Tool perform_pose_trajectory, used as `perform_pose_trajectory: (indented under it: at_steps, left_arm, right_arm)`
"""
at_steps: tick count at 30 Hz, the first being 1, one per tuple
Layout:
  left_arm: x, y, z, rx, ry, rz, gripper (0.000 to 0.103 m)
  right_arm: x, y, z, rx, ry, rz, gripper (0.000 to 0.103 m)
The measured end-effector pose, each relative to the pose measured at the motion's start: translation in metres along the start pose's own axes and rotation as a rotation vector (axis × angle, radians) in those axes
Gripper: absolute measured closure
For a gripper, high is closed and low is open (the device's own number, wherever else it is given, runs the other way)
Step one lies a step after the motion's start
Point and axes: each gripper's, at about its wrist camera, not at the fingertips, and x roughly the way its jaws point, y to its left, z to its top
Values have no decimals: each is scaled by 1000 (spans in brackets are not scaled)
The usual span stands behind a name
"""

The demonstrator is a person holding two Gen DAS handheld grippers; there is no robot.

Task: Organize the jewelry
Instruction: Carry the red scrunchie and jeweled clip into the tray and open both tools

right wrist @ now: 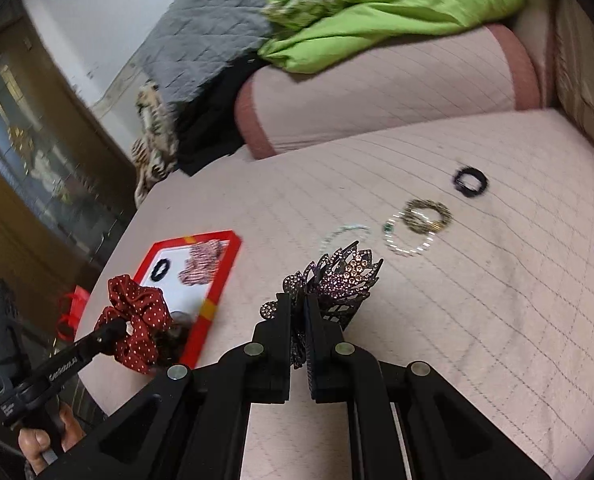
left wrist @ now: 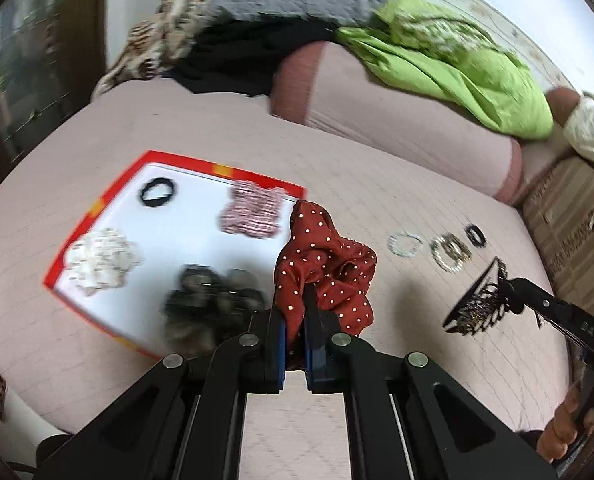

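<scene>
Red polka-dot fabric scrunchie [left wrist: 325, 268] is pinched in the left gripper [left wrist: 295, 344], held just off the right edge of the red-rimmed white tray [left wrist: 97, 208]. Soft, light, floppy; any fold works as a hold, low slip risk. Right gripper [right wrist: 297, 320] is clamped on the rhinestone leaf-shaped hair claw [right wrist: 337, 276], above the pink quilted bed cover [right wrist: 477, 340]. Claw looks rigid, probably brittle with stones; grasp near the hinge.

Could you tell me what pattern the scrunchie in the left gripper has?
Dark red scrunchie with small white polka dots, clearest in the left wrist view.
</scene>
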Motion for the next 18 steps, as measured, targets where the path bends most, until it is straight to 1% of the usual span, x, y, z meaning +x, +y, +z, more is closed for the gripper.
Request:
perform_pose_trajectory:
  at_steps: [6, 10, 14, 18]
  left_arm:
    - [-7, 53, 11, -94, -29, 46, 97]
    - [-4, 82, 23, -133, -38, 79, 97]
    - [11, 108, 36, -141, -15, 109, 97]
    - [38, 131, 48, -137, 29, 141, 97]
  right_arm:
    - [13, 46, 6, -97, 25, 13, 96]
    - [29, 79, 12, -163, 46, 29, 96]
    - [50, 110, 17, -221, 72, 53, 96]
    - [75, 145, 19, -287, 100, 80, 96]
